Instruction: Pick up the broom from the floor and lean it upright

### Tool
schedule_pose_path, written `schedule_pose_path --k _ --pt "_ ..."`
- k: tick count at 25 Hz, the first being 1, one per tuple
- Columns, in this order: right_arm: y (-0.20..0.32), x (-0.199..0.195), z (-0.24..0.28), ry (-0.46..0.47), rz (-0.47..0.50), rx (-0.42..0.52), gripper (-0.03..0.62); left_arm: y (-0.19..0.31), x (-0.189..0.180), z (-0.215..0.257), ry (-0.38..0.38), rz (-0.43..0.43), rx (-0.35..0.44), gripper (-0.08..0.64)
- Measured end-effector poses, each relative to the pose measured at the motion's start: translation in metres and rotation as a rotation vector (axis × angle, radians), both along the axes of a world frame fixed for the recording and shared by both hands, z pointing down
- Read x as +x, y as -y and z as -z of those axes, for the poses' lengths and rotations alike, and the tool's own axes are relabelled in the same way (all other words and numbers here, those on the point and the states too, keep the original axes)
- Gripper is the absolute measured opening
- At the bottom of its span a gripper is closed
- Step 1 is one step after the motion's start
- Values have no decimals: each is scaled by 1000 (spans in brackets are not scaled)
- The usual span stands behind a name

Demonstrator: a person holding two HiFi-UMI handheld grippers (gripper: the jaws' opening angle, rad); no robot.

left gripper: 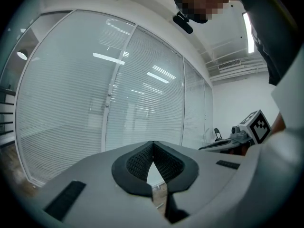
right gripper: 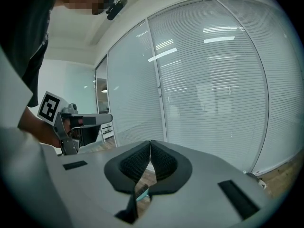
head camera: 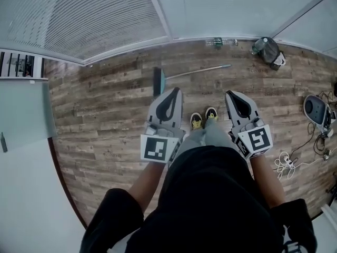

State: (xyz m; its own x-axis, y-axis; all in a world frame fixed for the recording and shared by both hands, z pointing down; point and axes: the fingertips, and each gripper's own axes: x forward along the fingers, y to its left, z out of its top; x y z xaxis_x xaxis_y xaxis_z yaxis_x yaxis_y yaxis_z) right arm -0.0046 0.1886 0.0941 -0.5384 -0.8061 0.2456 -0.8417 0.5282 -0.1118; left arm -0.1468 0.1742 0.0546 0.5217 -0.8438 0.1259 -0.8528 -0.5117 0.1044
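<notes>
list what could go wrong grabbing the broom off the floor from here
1. The left gripper and right gripper are both shut and empty. Unless the jaws open first, they may only nudge the teal-headed broom by its thin grey handle along the wooden floor.
2. The broom lies close to the glass wall with blinds. Swinging it upright could knock the glass or the small bottle at its base.

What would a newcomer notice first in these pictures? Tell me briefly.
Two grey grippers, left and right, both shut and empty, reach out over the wooden floor. Just beyond them the broom lies flat, near the blind-covered glass wall.
</notes>
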Motion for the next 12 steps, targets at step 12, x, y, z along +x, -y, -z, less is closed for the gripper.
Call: schedule_pose_path --k 12 --pt "59 14 -22 10 -2 -48 18 54 6 -14 33 40 -38 23"
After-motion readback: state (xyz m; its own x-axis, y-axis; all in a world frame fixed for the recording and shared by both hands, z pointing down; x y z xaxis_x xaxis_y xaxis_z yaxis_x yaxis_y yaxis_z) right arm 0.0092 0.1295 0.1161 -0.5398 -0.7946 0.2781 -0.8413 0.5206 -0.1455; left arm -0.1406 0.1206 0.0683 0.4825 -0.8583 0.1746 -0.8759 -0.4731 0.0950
